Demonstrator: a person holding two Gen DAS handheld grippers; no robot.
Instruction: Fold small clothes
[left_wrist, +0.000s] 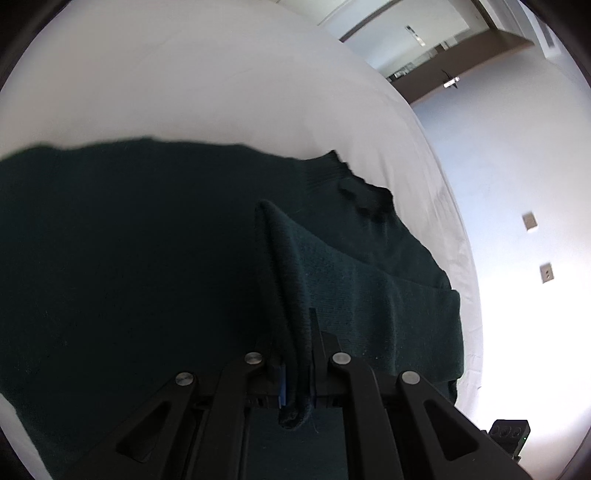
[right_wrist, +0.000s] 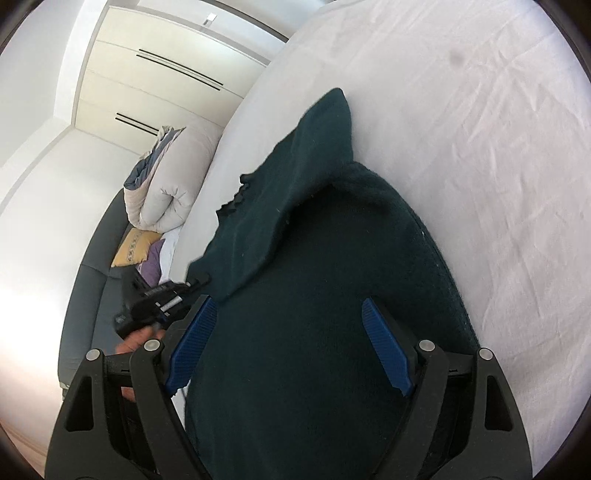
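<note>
A dark green knitted sweater (left_wrist: 147, 258) lies spread on a white bed sheet (left_wrist: 184, 74). My left gripper (left_wrist: 295, 369) is shut on a fold of the sweater, a sleeve or edge (left_wrist: 351, 280) that is lifted and drawn across the body. In the right wrist view the sweater (right_wrist: 314, 332) fills the middle. My right gripper (right_wrist: 288, 332) is open, its blue pads (right_wrist: 384, 347) wide apart just above the cloth and holding nothing. The left gripper (right_wrist: 159, 299) shows at the sweater's left edge, held by a hand.
The white bed sheet (right_wrist: 480, 184) stretches to the right. Beside the bed stands a grey sofa (right_wrist: 88, 295) with a folded duvet (right_wrist: 166, 184) and yellow and purple cushions (right_wrist: 133, 247). White wardrobe doors (right_wrist: 147, 74) stand behind. A wall and doorway (left_wrist: 461, 74) lie past the bed.
</note>
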